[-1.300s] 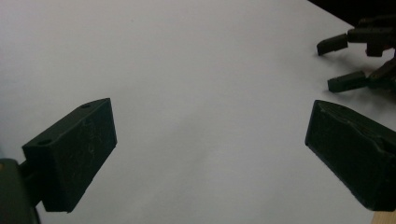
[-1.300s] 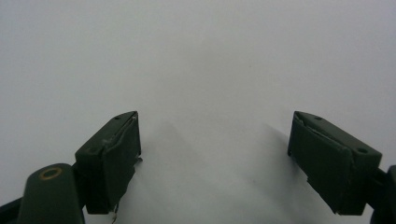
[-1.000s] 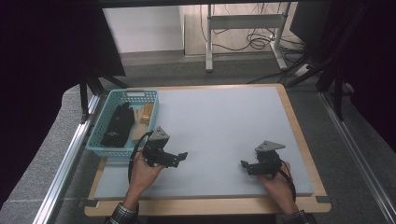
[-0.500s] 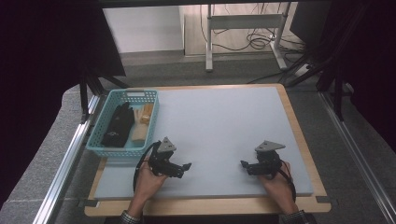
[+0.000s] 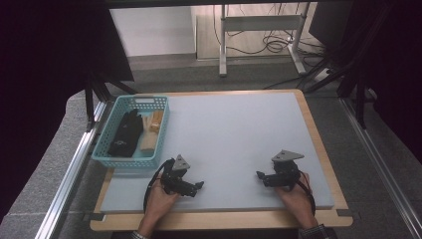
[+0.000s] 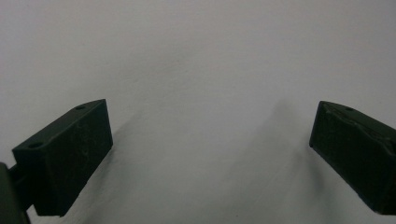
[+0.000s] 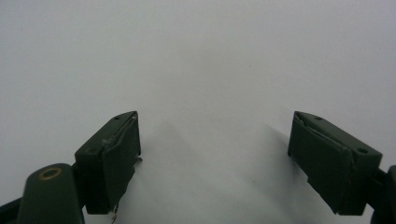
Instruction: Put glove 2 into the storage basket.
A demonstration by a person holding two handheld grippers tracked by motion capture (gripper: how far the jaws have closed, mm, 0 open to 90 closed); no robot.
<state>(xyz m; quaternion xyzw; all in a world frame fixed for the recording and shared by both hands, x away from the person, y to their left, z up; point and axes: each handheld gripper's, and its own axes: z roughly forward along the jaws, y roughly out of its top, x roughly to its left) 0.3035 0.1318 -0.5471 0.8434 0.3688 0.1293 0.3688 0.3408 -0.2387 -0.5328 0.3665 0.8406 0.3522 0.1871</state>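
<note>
Where the high view looks down on the table, a turquoise basket (image 5: 112, 149) sits at the left of centre on the pale grey mat (image 5: 239, 129), its near rim just above the left gripper (image 5: 198, 185). Contents of the basket: a black glove (image 5: 127, 133) along its left half, and light wooden blocks (image 5: 150, 130) along its right half, touching the glove; their count cannot be told. Left gripper, lower left of centre, held in a hand (image 5: 160, 200), rests empty on the mat close to the basket. Right gripper (image 5: 260, 176), lower right, held in the other hand (image 5: 294, 196), lies well apart from the basket.

Left gripper view: two black jaws at the lower corners, spread wide, bare mat (image 6: 201, 70) between them.

Right gripper view: two black jaws, likewise wide apart, nothing gripped, bare mat (image 7: 205, 65) beyond.
</note>
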